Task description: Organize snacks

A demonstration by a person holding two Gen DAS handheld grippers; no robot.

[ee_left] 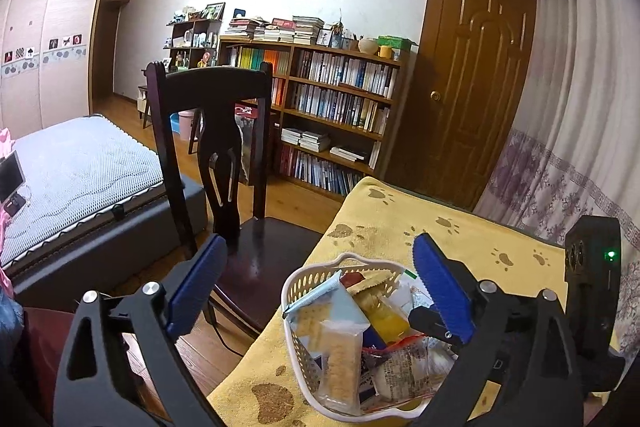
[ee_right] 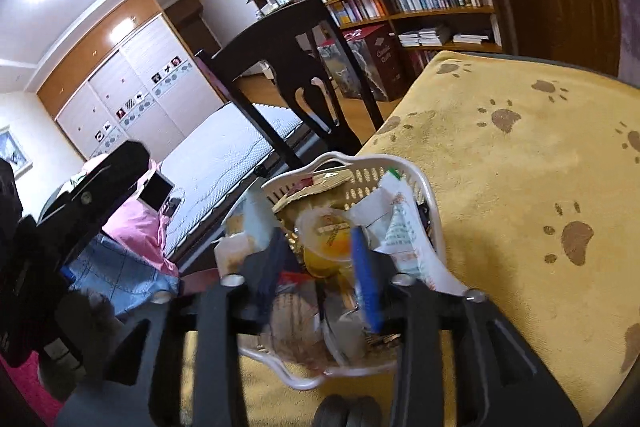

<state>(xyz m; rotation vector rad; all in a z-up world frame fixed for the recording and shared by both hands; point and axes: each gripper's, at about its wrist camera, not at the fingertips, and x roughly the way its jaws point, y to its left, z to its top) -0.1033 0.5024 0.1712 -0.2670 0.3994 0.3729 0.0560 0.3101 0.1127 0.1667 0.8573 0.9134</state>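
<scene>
Bookshelves [ee_left: 332,99] line the far wall behind a dark wooden chair [ee_left: 224,155]. Nearer, a yellow paw-print cloth [ee_right: 500,163] covers the surface, with a white plastic basket [ee_left: 304,359] of snack packets at its near left edge. Spread wide, the left hand-held gripper [ee_left: 320,287] hovers over the basket. Inside it, the right hand-held gripper [ee_right: 320,267] stands partly apart around a jelly cup [ee_right: 328,243].

Basket [ee_left: 294,291]: white perforated plastic, scalloped rim, upright on a yellow paw-print cloth [ee_left: 384,219], near the cloth's 7 o'clock corner. Filled with packaged snacks.
Cracker pack [ee_left: 338,363]: clear wrapper, standing at the basket's 7 o'clock side.
Light blue biscuit packet [ee_left: 320,301]: tilted at 10 o'clock.
Jelly cup [ee_right: 328,241]: clear, orange filling, central.
White sachet [ee_right: 404,239]: leaning at 3 o'clock.
</scene>
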